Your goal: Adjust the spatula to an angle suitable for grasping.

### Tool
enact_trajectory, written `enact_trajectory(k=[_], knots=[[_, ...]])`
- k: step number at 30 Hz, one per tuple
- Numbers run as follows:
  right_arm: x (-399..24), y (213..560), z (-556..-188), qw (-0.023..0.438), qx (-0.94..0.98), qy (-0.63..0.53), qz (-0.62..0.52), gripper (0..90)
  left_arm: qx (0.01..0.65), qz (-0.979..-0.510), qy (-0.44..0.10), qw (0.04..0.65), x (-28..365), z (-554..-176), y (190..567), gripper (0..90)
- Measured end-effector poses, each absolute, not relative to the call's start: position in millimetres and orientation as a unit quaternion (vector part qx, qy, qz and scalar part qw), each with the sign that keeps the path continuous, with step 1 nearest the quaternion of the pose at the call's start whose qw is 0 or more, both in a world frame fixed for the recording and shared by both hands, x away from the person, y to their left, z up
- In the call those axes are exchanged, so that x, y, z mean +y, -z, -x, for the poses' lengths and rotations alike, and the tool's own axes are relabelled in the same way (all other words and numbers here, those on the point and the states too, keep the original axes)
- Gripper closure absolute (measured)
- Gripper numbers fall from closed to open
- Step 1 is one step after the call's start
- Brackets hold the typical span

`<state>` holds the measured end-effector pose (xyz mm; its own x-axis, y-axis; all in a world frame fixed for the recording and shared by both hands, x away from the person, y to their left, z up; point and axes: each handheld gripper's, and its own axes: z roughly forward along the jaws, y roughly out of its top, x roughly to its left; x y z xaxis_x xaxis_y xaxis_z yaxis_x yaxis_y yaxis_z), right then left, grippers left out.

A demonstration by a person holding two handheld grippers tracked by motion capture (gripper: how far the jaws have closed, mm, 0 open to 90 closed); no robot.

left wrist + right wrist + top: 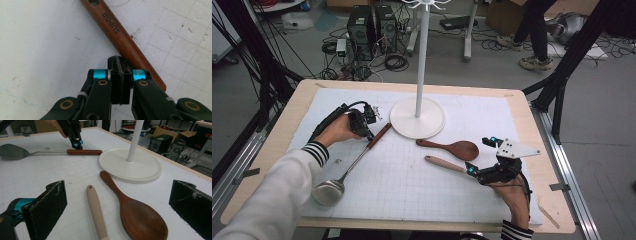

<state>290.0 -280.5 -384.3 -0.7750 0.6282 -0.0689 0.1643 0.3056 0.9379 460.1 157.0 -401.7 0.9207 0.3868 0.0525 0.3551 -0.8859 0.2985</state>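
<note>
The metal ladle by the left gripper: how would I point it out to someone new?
Start at the white stand's round base mid-table. To its left lies the metal ladle, its red-brown handle end near that base, beside the shut left gripper. Unlike the dark wooden spoon and the pale-handled utensil, it has a thin steel shaft and shiny bowl.

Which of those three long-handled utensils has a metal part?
The ladle at the left: steel bowl and shaft with a brown handle. The dark spoon and the pale handle look wooden.

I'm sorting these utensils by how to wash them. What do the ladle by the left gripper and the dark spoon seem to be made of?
Ladle: a grey, dull-shining bowl and thin shaft, likely steel, with a reddish-brown, smooth handle that looks like wood and bears a printed brand name. Dark spoon: one piece of deep brown wood with visible grain and a soft sheen, possibly oiled or lacquered.
</note>
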Motion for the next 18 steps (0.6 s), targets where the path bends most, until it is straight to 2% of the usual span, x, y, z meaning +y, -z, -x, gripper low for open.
enact_trajectory(k=[8,14,18], knots=[[-282,384,-290,0.219,0.776,-0.534,-0.257,0.7,0.191,-0.962,-0.078,0.176,171,-456,383,89.8],[-282,383,-289,0.217,0.775,-0.535,-0.258,0.7,0.191,-0.951,-0.084,0.227,189,-445,363,89.6],[-283,383,-289,0.218,0.771,-0.538,-0.259,0.7,0.181,-0.943,-0.088,0.266,202,-435,354,82.6]])
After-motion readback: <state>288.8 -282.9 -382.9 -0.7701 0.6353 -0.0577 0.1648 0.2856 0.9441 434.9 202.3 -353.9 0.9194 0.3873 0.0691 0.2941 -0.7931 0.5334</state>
